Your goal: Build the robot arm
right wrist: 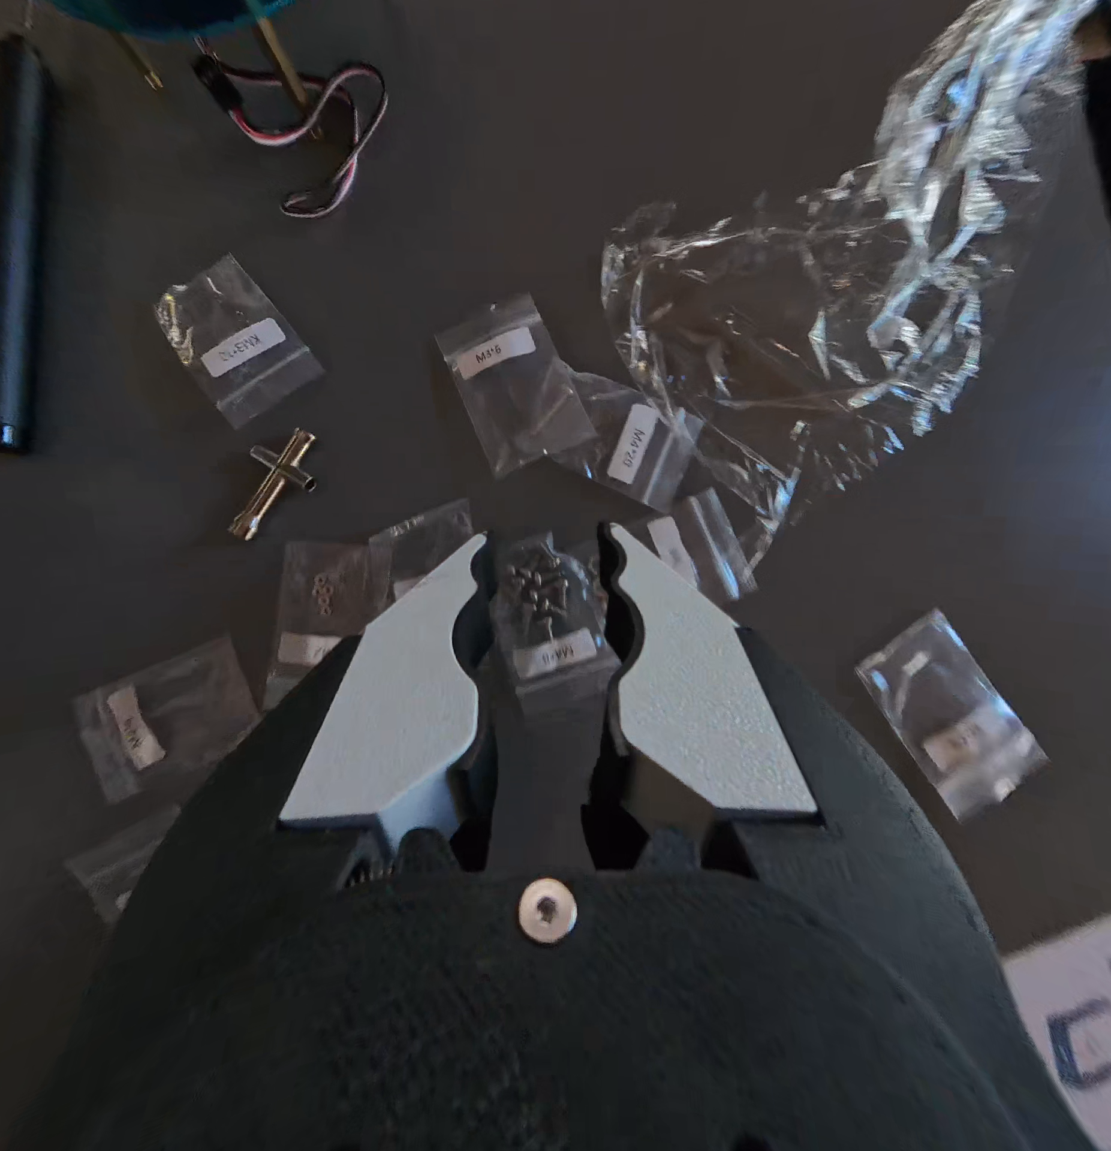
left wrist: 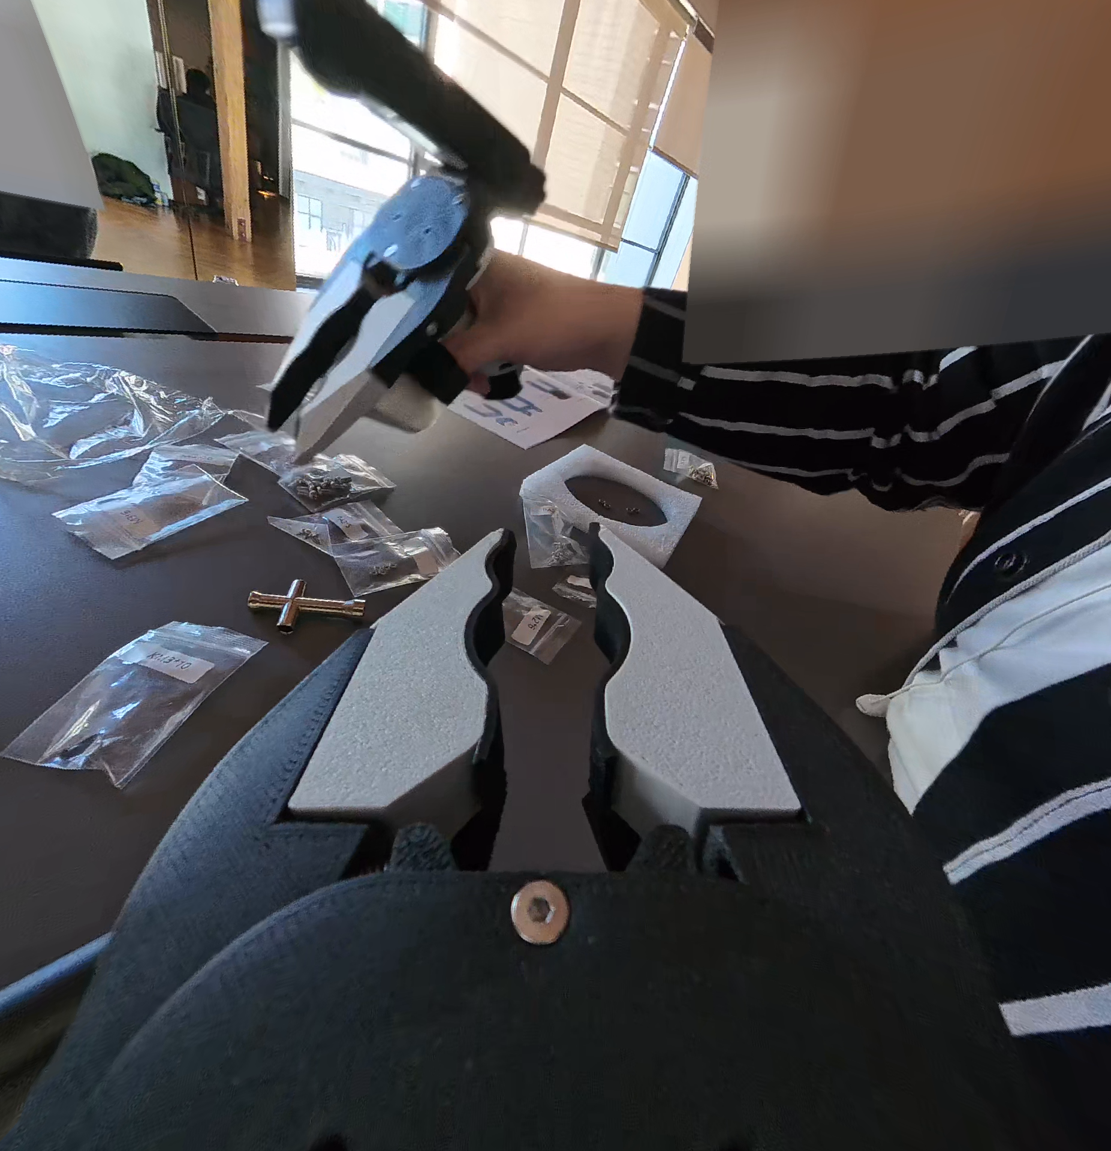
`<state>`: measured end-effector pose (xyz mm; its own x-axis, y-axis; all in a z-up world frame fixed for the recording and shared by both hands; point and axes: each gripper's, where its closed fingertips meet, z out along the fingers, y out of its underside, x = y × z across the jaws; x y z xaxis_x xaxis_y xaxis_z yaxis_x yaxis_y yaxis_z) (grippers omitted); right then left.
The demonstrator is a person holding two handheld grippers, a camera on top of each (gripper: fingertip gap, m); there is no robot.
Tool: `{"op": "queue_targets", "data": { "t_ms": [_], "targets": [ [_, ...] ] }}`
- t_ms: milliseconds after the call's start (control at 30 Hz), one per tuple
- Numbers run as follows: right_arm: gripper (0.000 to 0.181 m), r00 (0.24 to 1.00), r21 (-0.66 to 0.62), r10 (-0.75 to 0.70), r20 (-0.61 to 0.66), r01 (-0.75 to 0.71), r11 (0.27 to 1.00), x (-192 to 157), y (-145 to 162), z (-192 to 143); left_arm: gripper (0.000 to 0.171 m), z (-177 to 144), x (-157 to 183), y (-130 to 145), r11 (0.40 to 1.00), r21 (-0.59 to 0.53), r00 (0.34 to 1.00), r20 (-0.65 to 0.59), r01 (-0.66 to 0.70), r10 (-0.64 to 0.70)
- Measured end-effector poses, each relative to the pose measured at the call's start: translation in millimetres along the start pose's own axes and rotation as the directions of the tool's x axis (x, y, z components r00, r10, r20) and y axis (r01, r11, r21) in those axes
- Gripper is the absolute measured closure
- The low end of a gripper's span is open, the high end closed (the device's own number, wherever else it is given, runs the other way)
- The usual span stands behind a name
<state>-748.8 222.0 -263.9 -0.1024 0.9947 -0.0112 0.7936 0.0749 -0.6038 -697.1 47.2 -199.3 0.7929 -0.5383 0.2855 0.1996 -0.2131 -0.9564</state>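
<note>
My right gripper (right wrist: 545,540) is open and points down at the dark table (right wrist: 540,156). A small clear bag of dark screws (right wrist: 546,598) lies between its fingers; I cannot tell if they touch it. The left wrist view shows this gripper (left wrist: 291,439) with its tips just over that bag (left wrist: 328,483). My left gripper (left wrist: 551,540) is open and empty, held low over the table (left wrist: 104,592) above a small labelled bag (left wrist: 537,623). Several more small clear bags lie around, such as one at the near left (left wrist: 135,691) and one ahead of the right gripper (right wrist: 515,386).
A metal cross wrench (left wrist: 303,601) (right wrist: 275,483) lies left of both grippers. Crumpled clear plastic (left wrist: 73,405) (right wrist: 820,299) lies beyond. A white foam piece (left wrist: 581,464) and a paper sheet (left wrist: 528,417) lie ahead. A black cylinder (right wrist: 11,249) and wires (right wrist: 328,124) lie far left. A person's striped sleeve (left wrist: 852,405) is on the right. The metal cross wrench (right wrist: 275,483) sits 9 centimeters or so from the ends of my right fingers. My left wrist view (left wrist: 305,606) looks at it from another angle.
</note>
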Motion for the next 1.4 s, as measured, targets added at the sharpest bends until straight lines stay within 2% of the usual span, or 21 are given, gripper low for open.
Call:
{"op": "queue_targets", "data": {
  "t_ms": [133,200,300,400,467,533,667,867,1000,1067,1200,1300,1367,1400],
  "targets": [
    [0.149,0.990,0.059,0.076,-0.116,-0.069,0.996,4.3,22.8,-59.7,0.149,-2.1,-3.2,-3.6,0.999,0.024,0.999,0.030,-0.026,0.025],
    [0.149,0.987,0.109,0.116,-0.113,-0.103,0.989,-15.6,40.8,-85.3,0.149,-3.0,-6.9,-4.5,0.999,0.027,0.998,0.057,-0.037,0.035],
    [0.149,0.989,0.210,0.135,-0.056,-0.121,0.970,-63.5,66.0,-107.5,0.149,-5.1,-15.1,-6.3,0.998,0.031,0.991,0.119,-0.062,0.058],
    [0.147,0.995,0.302,0.100,0.006,-0.097,0.948,-107.3,86.8,-109.7,0.149,-7.7,-26.6,-6.7,0.995,0.015,0.973,0.211,-0.102,0.096],
    [0.143,0.998,0.340,0.067,0.014,-0.067,0.938,-121.0,92.8,-103.1,0.150,-12.3,-33.3,-7.7,0.993,0.013,0.954,0.279,-0.120,0.112],
    [0.130,0.998,0.364,0.046,0.039,-0.057,0.930,-129.0,89.6,-94.3,0.150,-22.3,-37.1,-10.2,0.992,0.040,0.930,0.355,-0.120,0.098],
    [0.131,0.996,0.447,-0.008,0.094,-0.035,0.894,-143.5,69.3,-93.5,0.143,-44.4,-23.6,-3.6,0.995,0.075,0.899,0.438,-0.065,0.026],
    [0.138,0.995,0.432,-0.078,-0.069,0.100,0.896,-142.4,69.0,-103.6,0.136,-96.0,7.2,9.9,0.997,0.003,0.815,0.577,-0.081,0.064],
    [0.139,0.995,0.509,-0.030,-0.095,0.074,0.858,-148.9,43.3,-122.4,0.125,-146.5,19.3,-3.0,0.990,0.004,0.776,0.622,-0.140,0.107],
    [0.140,0.987,0.557,-0.005,-0.159,0.094,0.825,-148.2,22.2,-134.8,0.117,-178.0,23.4,-16.7,0.982,0.038,0.762,0.636,-0.187,0.121],
    [0.140,0.946,0.653,0.079,-0.314,0.155,0.741,-152.9,-32.4,-159.1,0.114,-254.7,28.9,-35.9,0.960,0.094,0.754,0.641,-0.263,0.144],
    [0.142,0.914,0.787,0.192,-0.358,0.184,0.589,-181.7,-80.7,-177.9,0.112,-318.2,23.7,-35.0,0.964,0.063,0.779,0.604,-0.258,0.168],
    [0.159,0.903,0.868,0.278,-0.329,0.173,0.464,-205.9,-111.9,-179.1,0.112,-361.5,14.5,-28.4,0.983,0.009,0.806,0.574,-0.184,0.145],
    [0.160,0.907,0.887,0.286,-0.308,0.165,0.432,-218.9,-127.6,-171.2,0.112,-384.1,9.3,-26.6,0.988,-0.020,0.808,0.572,-0.155,0.138]
  ]
}}
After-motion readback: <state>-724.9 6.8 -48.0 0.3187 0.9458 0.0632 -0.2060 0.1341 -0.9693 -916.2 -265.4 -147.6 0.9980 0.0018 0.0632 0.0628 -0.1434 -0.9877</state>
